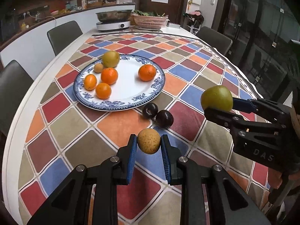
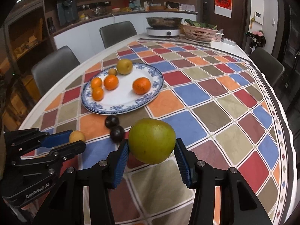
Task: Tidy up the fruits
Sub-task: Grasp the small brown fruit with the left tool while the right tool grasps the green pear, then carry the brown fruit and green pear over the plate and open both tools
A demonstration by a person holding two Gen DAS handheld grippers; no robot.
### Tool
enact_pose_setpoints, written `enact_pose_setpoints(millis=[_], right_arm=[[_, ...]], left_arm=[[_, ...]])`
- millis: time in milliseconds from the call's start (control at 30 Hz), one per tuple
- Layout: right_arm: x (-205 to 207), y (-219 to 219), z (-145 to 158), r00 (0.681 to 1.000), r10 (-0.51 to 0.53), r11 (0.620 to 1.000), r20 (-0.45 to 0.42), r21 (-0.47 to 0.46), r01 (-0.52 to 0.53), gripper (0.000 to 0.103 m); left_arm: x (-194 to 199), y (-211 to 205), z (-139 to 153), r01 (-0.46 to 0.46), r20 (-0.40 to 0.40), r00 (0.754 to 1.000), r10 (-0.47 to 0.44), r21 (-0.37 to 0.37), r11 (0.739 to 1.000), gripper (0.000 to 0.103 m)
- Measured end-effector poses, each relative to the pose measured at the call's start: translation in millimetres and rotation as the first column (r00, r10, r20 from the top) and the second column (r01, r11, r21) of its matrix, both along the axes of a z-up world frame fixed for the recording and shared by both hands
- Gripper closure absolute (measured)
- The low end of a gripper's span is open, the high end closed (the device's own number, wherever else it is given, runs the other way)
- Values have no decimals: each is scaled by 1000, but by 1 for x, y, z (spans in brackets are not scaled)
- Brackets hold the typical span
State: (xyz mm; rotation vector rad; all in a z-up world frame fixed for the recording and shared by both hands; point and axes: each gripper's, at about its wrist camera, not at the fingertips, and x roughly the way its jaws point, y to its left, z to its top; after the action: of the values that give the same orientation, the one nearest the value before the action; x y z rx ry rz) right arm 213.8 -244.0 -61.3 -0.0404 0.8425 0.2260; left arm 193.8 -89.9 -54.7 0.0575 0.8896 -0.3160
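A white table (image 1: 28, 101) wears a cloth of colored squares (image 1: 187, 86). On the cloth sit a blue and white plate (image 1: 120, 105) and two dark plums (image 1: 157, 114). Far back stand a cooker (image 1: 112, 25) and a pink basket (image 1: 150, 21).

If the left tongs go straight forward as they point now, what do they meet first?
Probably the two plums, just ahead of the left tongs and their held fruit. Height is unclear, so they may pass above.
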Motion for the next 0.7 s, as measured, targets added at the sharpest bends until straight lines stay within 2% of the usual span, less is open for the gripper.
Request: enact_pose_setpoints(millis=[367,700], right_arm=[[-18,20,24,998,33,999,49,7,-33,53],[-8,35,43,995,53,998,81,8,-54,53]], left_arm=[[-9,20,22,-30,61,998,30,-6,1000,77],[-3,35,37,-43,105,993,44,-10,999,77]])
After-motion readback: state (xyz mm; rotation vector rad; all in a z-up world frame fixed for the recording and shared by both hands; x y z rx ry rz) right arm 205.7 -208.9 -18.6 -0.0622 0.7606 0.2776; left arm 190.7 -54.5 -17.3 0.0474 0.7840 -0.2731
